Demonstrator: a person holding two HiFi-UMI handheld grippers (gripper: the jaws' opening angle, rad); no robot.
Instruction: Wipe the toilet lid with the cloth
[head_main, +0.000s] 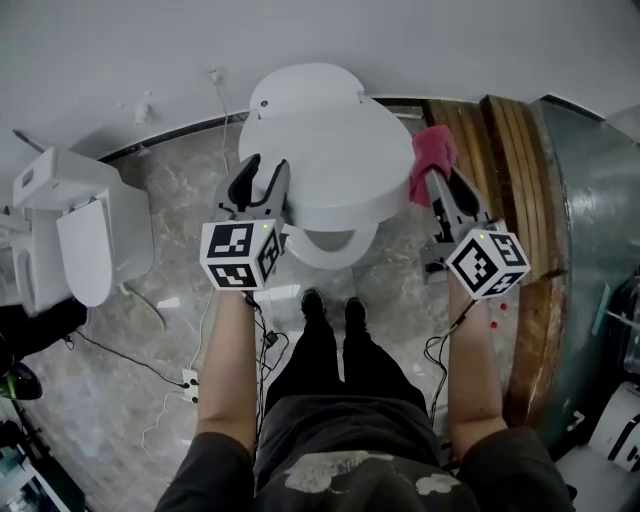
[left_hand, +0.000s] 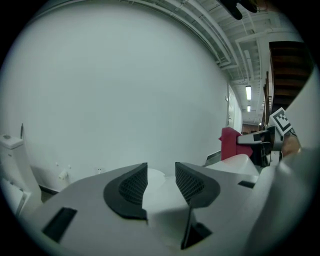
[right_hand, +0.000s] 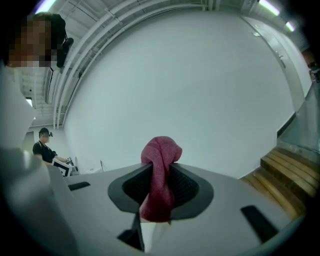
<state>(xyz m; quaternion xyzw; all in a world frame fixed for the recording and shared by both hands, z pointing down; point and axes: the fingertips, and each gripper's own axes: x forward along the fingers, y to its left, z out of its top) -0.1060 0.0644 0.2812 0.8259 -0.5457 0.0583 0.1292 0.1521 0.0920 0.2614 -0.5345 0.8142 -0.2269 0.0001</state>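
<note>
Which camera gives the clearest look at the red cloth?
The right gripper view: the cloth sits centred, pinched in the right tongs. The head view shows it as a pink bunch beside the toilet lid; the left gripper view catches a distant red patch.

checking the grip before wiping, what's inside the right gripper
A red cloth, pinched in the right gripper, bunched up above its pads. Where the pads press is hidden behind the cloth.

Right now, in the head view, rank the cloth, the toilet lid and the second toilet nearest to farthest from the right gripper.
1. The cloth, clamped in the right gripper itself.
2. The toilet lid, just to its left.
3. The second toilet, far left by the wall.
</note>
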